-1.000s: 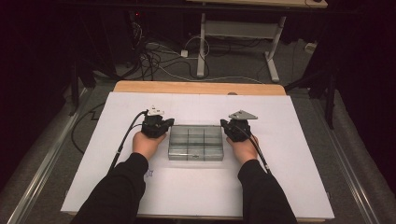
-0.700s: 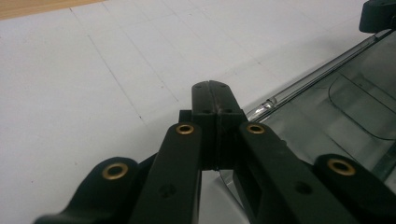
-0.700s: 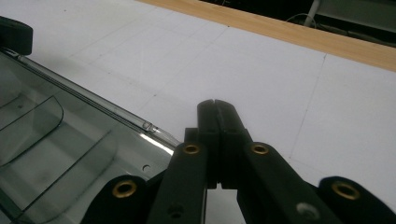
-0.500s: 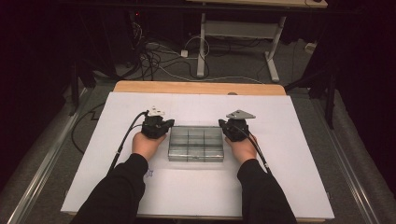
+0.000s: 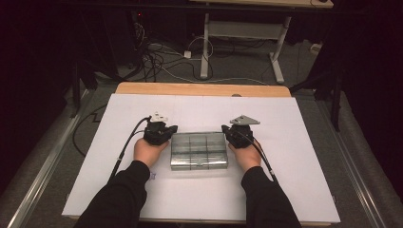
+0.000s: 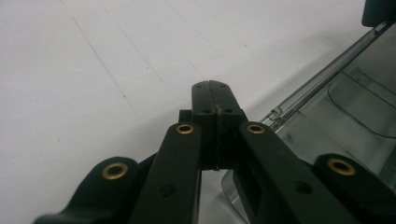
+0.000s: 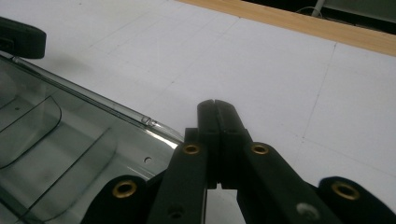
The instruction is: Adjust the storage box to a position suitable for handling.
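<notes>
Your clear box [image 5: 198, 151] sits at the centre of the high view, on the white sheet [image 5: 199, 109] that covers the table. It is a shallow, transparent case with divided compartments, long side running left to right in the frame.

Your left gripper [image 5: 160, 130] is at the box's upper left corner, just beside the left edge. In the left gripper view its jaws are pressed flat together with nothing between them; the box's rim [image 6: 322, 77] runs along the right of that frame, close to the tips. Contact with the rim: cannot tell.

Your right gripper [image 5: 237, 133] is at the box's upper right corner, mirroring the left. In the right gripper view its jaws are also pressed together and pinch nothing; the box's wall and dividers [image 7: 70, 140] fill the lower left of that frame, and the table's wooden edge [image 7: 299, 23] crosses the upper right.

Both hands rest low on the sheet, one either side of the box.
</notes>
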Tool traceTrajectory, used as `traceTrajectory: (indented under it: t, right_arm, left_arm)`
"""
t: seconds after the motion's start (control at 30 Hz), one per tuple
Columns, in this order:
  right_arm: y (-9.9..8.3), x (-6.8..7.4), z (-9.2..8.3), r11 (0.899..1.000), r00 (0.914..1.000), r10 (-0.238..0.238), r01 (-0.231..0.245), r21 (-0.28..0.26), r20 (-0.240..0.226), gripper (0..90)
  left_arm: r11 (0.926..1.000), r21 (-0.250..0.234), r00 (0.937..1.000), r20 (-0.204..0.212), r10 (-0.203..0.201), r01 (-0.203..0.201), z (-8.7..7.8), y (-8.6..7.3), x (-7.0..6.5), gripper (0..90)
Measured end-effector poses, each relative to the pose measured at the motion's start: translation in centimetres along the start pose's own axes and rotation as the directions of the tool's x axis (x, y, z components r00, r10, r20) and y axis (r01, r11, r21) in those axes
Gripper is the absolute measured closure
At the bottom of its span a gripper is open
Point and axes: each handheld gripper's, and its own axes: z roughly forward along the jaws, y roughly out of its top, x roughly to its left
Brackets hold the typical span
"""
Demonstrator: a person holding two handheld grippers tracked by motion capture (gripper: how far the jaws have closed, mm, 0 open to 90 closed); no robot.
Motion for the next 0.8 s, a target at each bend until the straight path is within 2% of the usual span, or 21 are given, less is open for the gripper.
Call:
traceTrajectory:
  t: [0.3, 0.6, 0.7, 0.73, 0.8]
  right_arm:
    - [-0.3, 0.0, -0.7, 1.000, 1.0000, -0.001, 0.001, 0.010, -0.001, 90.0]
    - [-1.2, 0.2, -1.3, 1.000, 1.0000, 0.006, -0.005, 0.019, -0.006, 90.0]
    - [-1.6, 0.5, -2.4, 1.000, 0.9999, 0.000, 0.000, 0.020, 0.017, 90.0]
    - [-1.8, 0.6, -3.0, 1.000, 1.0000, 0.006, -0.006, 0.010, 0.007, 90.0]
    - [-2.4, 0.9, -4.5, 1.000, 0.9999, -0.015, 0.015, -0.013, 0.006, 90.0]
  left_arm:
    - [0.9998, -0.021, 0.9997, -0.024, 0.005, -0.006, -1.3, -0.3, 0.9, 87.9]
    - [0.9995, -0.031, 0.9999, -0.014, -0.003, 0.003, -2.6, -1.6, 1.5, 87.7]
    - [0.9989, -0.044, 0.9998, -0.018, 0.012, -0.013, -3.6, -2.3, 1.3, 87.8]
    - [0.9984, -0.054, 0.9997, -0.017, 0.017, -0.018, -4.1, -2.6, 1.2, 87.8]
    - [0.9978, -0.064, 0.9998, -0.008, 0.018, -0.018, -5.0, -3.5, 1.1, 87.8]
